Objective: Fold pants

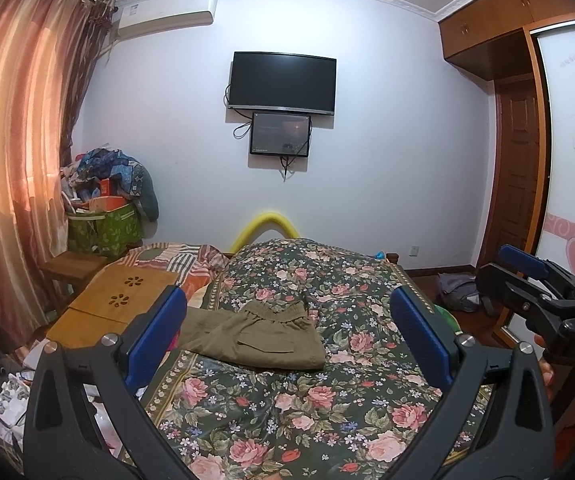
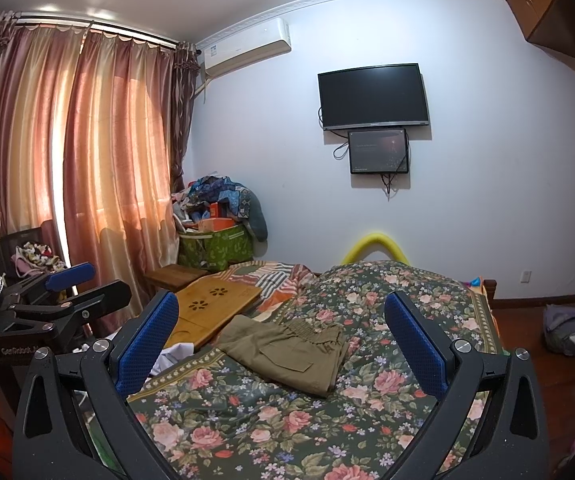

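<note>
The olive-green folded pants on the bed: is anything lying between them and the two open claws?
No. In both wrist views only bare floral bedspread separates the olive-green folded pants from each claw.

You see the olive-brown pants [image 1: 261, 338] [image 2: 287, 350] lying folded into a flat, compact bundle on the floral bedspread [image 1: 327, 412] [image 2: 267, 420]. Their elastic waistband is at the far side, a flap pocket faces up, and they rest near the bedspread's left border.

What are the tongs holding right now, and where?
Nothing. Left tongs and right tongs are both open and empty; the pants lie folded on the bed, untouched.
</note>
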Available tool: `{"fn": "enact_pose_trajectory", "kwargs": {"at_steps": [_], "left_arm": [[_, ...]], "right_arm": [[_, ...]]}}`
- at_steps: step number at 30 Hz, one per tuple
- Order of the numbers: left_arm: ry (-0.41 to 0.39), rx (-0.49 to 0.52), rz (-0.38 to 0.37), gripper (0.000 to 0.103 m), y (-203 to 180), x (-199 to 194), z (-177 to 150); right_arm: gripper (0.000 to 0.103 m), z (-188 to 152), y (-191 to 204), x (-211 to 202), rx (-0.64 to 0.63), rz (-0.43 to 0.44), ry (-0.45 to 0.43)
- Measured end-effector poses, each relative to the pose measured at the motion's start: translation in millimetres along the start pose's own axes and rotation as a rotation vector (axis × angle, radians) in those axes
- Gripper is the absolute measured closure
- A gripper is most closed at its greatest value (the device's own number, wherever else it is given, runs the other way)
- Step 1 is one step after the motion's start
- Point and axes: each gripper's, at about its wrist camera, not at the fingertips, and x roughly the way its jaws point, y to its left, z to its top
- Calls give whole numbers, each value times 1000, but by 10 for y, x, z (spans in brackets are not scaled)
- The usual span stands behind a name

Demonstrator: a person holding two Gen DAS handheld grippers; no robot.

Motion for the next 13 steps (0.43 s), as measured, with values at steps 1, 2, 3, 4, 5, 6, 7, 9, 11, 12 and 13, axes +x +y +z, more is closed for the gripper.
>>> {"fn": "enact_pose_trajectory", "kwargs": {"at_steps": [1,2,3,4,5,6,7,9,11,12,13], "left_arm": [[1,-3,0,0,5,1,0],[2,-5,0,0,16,8,6],[3,-7,-1,0,19,9,5],[3,-8,-2,0,24,8,5],[4,-9,-2,0,27,5,0],[3,-8,-2,0,27,5,1],[3,-7,-1,0,24,6,-4],[5,-4,-1,0,24,7,-11],[5,-3,0,0,20,9,-16],[6,-3,-1,0,21,11,-17],[6,-3,-2,0,20,11,-18]], "right_arm": [[1,3,-1,2,0,0,1],[1,2,1,3,1,0,2],[1,0,5,7,1,0,3],[1,-6,3,10,2,-1,3],[1,-4,2,10,2,-2,3],[1,-6,0,10,2,-1,3],[1,-12,1,6,3,0,3],[1,-16,-3,10,4,-1,5],[1,-17,1,13,5,-1,5],[1,-18,0,15,5,-2,5],[1,-18,0,15,5,-2,6]]}}
